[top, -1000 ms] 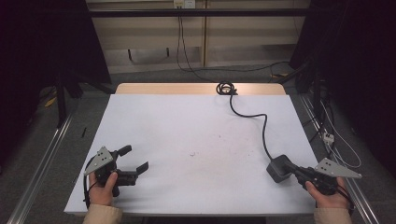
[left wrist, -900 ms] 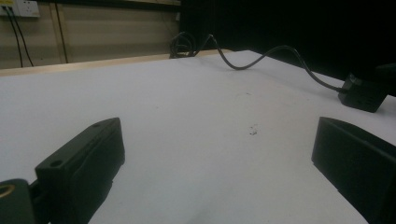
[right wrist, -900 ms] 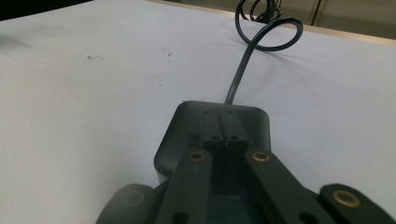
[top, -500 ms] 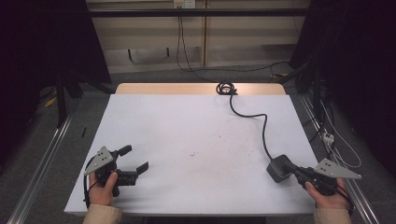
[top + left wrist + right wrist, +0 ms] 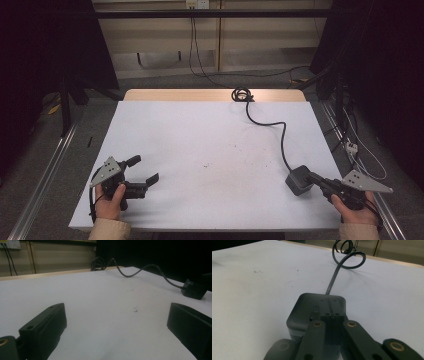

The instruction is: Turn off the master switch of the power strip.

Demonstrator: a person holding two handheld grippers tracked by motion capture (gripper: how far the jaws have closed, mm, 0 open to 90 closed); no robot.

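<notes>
Dark square adapter (image 5: 299,179) (rounded corners) lies flat near the table's right edge; cable (image 5: 280,135) attached.

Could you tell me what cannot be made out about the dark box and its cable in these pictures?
- Right gripper view: the right gripper lies shut over the dark box; its near side is hidden.
- High view: the cable ends in a coil too small to untangle.
- Left gripper view: the box sits in shadow by the edge; no detail.

No text, brand or number can be read anywhere. The top of the dark power adapter (image 5: 312,307) carries a few small raised marks, seen in the right gripper view, but they are too small and blurred to read.
</notes>
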